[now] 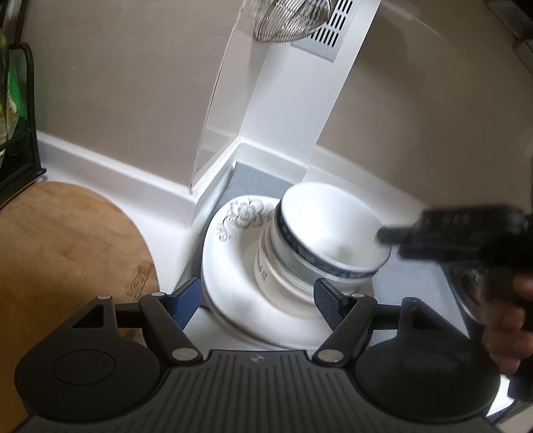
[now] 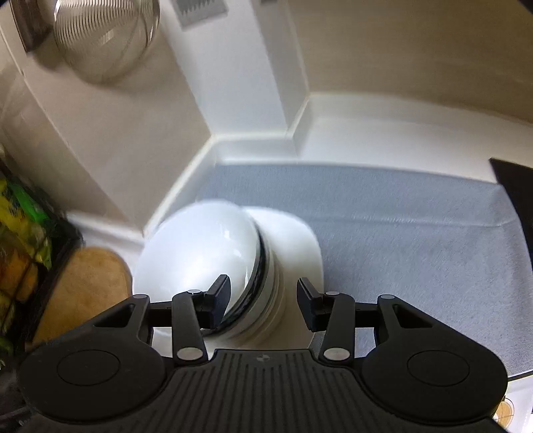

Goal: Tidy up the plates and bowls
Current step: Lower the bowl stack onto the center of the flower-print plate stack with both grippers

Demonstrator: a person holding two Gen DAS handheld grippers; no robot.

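Observation:
A stack of white bowls (image 1: 283, 266) stands on white plates (image 1: 230, 263), the upper one with a grey flower pattern, in the corner of the worktop. The top bowl (image 1: 329, 226), white with a blue band, sits tilted on the stack. My left gripper (image 1: 258, 299) is open in front of the plates, holding nothing. My right gripper (image 1: 393, 234) reaches in from the right at the top bowl's rim. In the right wrist view the right gripper (image 2: 263, 304) is open, its left finger (image 2: 218, 301) over the top bowl (image 2: 200, 253), the stack (image 2: 269, 299) between its jaws.
A grey mat (image 2: 399, 233) covers the worktop under and right of the dishes. A round wooden board (image 1: 60, 253) lies left. A black wire rack (image 1: 20, 140) with green packets stands far left. A white pillar (image 1: 283, 100) and a metal strainer (image 1: 286, 20) are behind.

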